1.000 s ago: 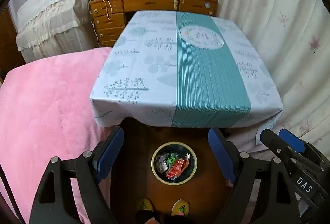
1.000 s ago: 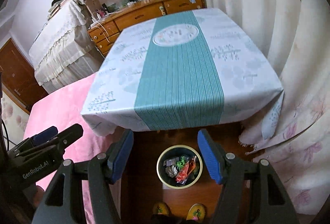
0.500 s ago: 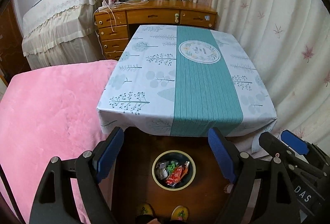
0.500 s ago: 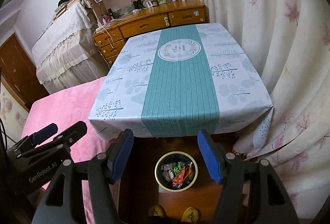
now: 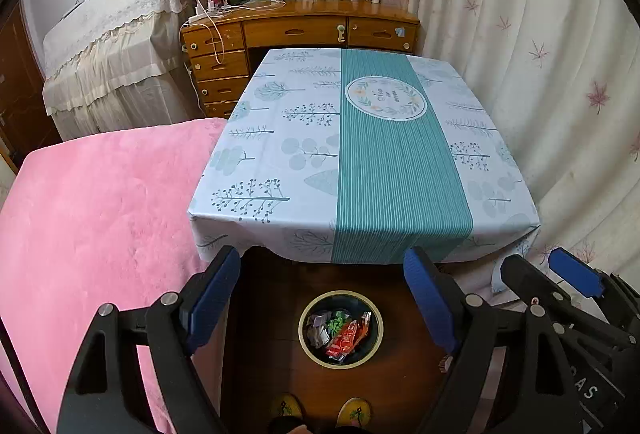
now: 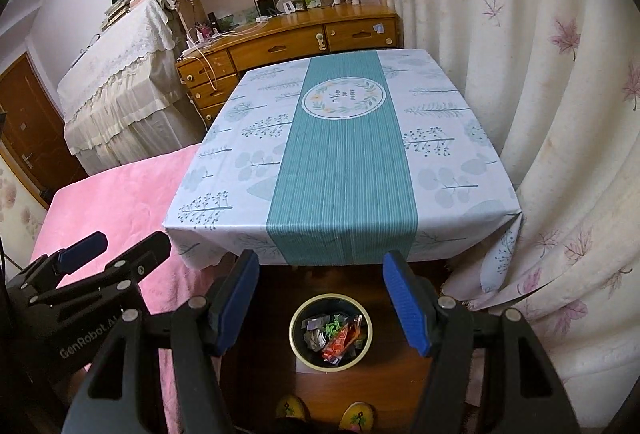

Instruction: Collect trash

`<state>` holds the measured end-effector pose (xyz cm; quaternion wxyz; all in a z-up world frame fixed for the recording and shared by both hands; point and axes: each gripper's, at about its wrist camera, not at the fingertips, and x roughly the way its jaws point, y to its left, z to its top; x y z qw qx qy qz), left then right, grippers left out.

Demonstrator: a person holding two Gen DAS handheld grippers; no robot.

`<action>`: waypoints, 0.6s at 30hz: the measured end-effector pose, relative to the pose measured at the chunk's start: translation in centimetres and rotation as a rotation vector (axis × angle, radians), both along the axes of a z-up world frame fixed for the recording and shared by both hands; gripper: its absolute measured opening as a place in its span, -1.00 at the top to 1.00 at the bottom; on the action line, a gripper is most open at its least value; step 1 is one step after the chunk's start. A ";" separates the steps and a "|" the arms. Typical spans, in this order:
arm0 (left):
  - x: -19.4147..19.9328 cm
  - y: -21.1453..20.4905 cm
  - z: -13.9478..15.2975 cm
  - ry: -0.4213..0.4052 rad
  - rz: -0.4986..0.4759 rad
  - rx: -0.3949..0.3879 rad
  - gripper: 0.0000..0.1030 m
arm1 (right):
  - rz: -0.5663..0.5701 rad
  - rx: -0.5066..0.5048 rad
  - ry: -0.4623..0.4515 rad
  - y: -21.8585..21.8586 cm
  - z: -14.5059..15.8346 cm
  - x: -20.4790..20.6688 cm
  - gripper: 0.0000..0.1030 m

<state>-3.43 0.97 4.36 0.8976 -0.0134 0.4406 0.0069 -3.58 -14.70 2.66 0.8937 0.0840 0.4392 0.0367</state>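
A round dark bin with a yellow rim (image 5: 340, 361) stands on the wooden floor in front of the table; it also shows in the right wrist view (image 6: 330, 365). Crumpled wrappers (image 5: 340, 330), red, green and grey, lie inside it, also seen from the right wrist (image 6: 335, 336). My left gripper (image 5: 322, 278) is open and empty, held high above the bin. My right gripper (image 6: 322, 278) is open and empty too, beside the left one. The table (image 5: 280, 154) with a blue and teal cloth has nothing on it.
A pink bed (image 5: 92, 218) lies to the left of the table. A wooden desk with drawers and shelves (image 5: 296, 30) stands behind it. A curtain (image 5: 560, 94) hangs on the right. Two yellow slippers (image 5: 356, 412) show at the bottom edge.
Both grippers have risen and tilted up, so the bin looks smaller and more of the desk and shelves shows. Both stay open and empty.
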 end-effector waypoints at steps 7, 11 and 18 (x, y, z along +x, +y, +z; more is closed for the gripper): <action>0.0 0.0 0.0 0.007 -0.001 -0.004 -0.60 | 0.003 -0.003 0.003 0.1 0.1 0.1 -0.27; 0.2 0.4 0.0 0.014 -0.006 -0.004 -0.60 | 0.002 -0.006 0.004 0.2 0.0 0.1 -0.27; 0.4 0.7 -0.1 0.018 -0.013 -0.002 -0.60 | 0.005 -0.010 0.011 0.1 -0.2 0.2 -0.27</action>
